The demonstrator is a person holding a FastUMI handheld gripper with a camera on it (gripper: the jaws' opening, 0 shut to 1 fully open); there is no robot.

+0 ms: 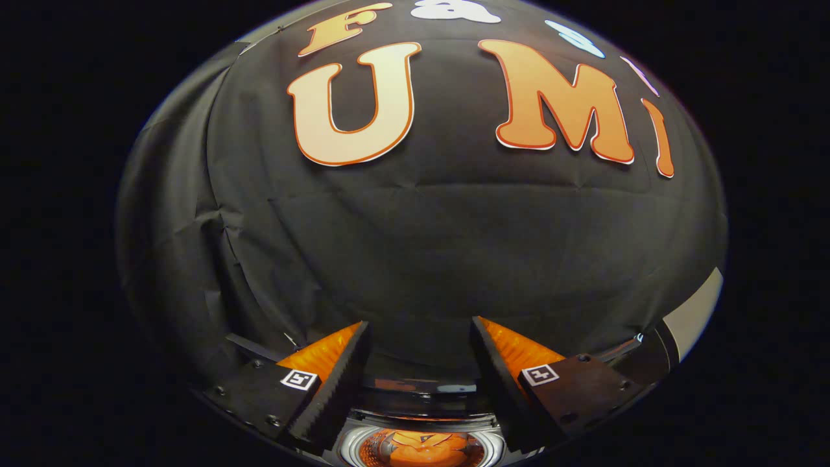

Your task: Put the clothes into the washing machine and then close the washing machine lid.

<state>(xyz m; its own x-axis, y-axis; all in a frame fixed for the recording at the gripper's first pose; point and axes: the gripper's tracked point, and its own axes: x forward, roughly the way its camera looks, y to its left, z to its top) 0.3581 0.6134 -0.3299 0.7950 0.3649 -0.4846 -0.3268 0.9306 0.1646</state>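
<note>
My gripper [420, 324] is open, its two fingers spread wide with nothing between them. It is held high and points at the booth's black cloth wall. Below and between the fingers lies the washing machine's round drum opening [421, 447] with a shiny metal rim, seen from above. Orange cloth [425, 449] lies inside the drum. A dark glossy band [421, 392], part of the machine's top or its raised lid, runs just beyond the opening between the fingers; I cannot tell which it is.
The black cloth wall [415, 246] stands close ahead of the fingers. A pale strip [697, 311] of surface shows to the right, past the right finger.
</note>
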